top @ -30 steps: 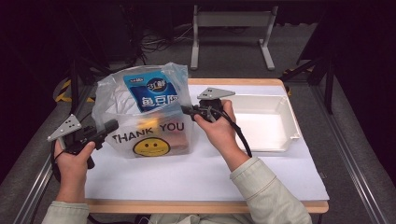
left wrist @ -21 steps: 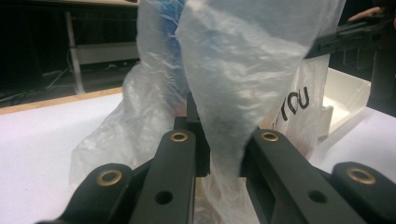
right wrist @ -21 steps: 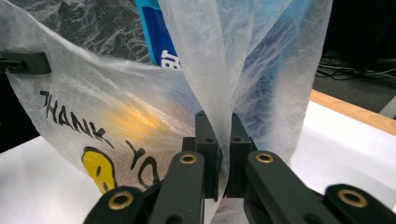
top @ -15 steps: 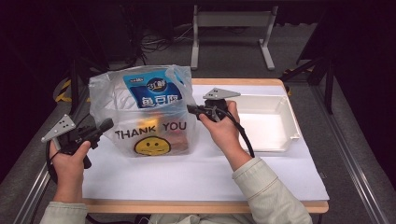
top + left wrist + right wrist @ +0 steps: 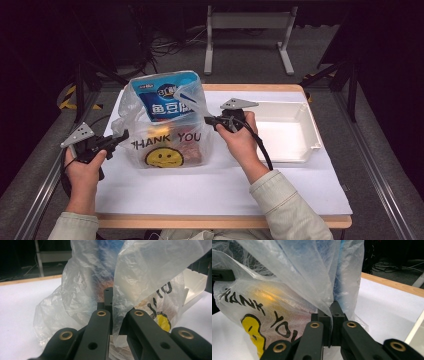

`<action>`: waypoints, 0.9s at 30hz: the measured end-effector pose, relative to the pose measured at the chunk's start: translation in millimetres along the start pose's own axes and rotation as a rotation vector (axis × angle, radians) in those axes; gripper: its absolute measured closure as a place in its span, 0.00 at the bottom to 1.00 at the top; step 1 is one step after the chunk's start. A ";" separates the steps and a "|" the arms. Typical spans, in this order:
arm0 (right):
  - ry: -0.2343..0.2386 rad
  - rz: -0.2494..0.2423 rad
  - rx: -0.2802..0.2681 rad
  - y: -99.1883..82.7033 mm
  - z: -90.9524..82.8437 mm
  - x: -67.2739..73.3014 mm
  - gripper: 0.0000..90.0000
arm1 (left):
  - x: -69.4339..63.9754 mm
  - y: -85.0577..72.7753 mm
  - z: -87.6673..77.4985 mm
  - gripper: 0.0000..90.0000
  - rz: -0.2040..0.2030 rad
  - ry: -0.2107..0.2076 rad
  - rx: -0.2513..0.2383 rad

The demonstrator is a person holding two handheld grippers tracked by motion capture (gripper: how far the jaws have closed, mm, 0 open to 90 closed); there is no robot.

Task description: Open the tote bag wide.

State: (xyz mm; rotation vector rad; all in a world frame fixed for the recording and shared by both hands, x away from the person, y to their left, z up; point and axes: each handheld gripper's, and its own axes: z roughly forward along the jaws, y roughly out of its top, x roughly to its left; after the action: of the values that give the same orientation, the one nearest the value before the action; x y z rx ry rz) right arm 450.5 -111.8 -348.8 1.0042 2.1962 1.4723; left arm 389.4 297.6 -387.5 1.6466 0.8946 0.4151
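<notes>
While both handles are pinched, the step in hand looks like spreading or lifting the plastic bag (image 5: 167, 135) that stands on the white table (image 5: 225, 185), so the pull on each side should be even and gentle, or the thin film may tear or the snack packet (image 5: 167, 97) inside may tip. On the left, the left gripper (image 5: 120, 136) has its jaws closed tight on a fold of the bag's edge. On the right, the right gripper (image 5: 209, 120) is likewise clamped shut on the other handle, beside the white tray (image 5: 300, 150).
</notes>
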 end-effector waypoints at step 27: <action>-0.004 0.082 0.004 -5.7 7.4 -11.8 1.00 | 5.8 -4.5 15.6 0.98 -0.032 0.009 0.017</action>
State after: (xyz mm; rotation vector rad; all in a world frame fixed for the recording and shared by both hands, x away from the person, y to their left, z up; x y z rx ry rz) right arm 461.1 -116.2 -358.5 1.1091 2.1806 1.5001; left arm 402.3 291.6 -397.3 1.6449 0.9327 0.3940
